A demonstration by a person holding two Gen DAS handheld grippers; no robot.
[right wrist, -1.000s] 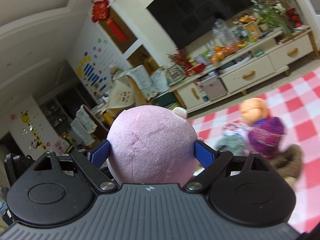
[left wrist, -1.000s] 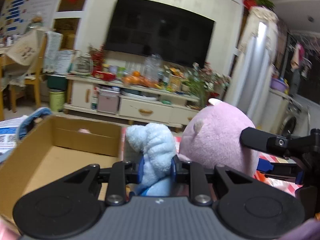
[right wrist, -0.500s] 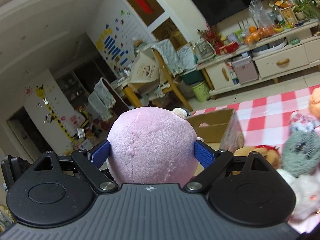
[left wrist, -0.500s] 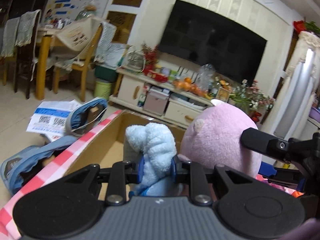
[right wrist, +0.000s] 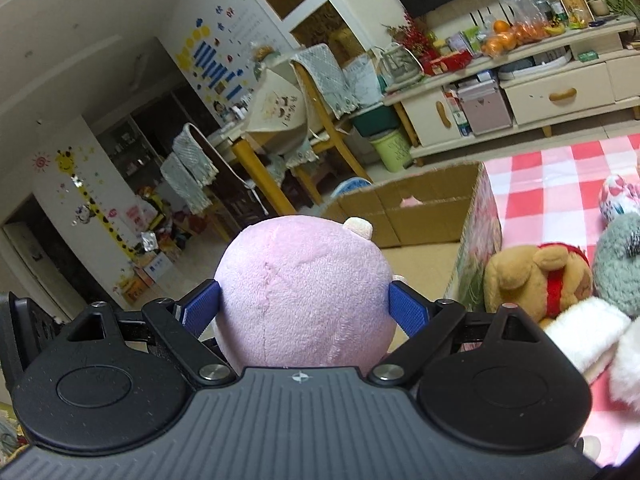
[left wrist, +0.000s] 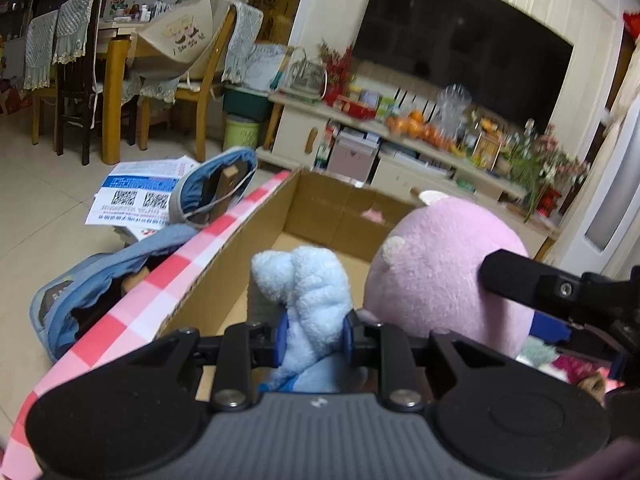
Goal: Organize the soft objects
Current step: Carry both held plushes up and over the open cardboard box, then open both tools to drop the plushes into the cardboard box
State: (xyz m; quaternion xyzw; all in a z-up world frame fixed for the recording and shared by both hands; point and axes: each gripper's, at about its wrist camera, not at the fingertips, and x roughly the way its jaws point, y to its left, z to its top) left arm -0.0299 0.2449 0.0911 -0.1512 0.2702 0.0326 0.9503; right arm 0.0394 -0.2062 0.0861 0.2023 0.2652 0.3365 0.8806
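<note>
Narrowly closed, left hand-held gripper (left wrist: 313, 338) pinches the blue plush toy (left wrist: 308, 300).

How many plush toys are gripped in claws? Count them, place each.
2. The light blue plush toy is in the left claw; the pink plush toy is in the right claw, both near the cardboard box.

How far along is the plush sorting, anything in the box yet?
Done: the cardboard box looks nearly empty; only a small pink thing shows at its far wall.
In hand: left gripper is shut on the blue plush, right gripper on the pink plush, both at the box.
Left: the brown bear, grey plush and white plush lie on the checked cloth.
</note>
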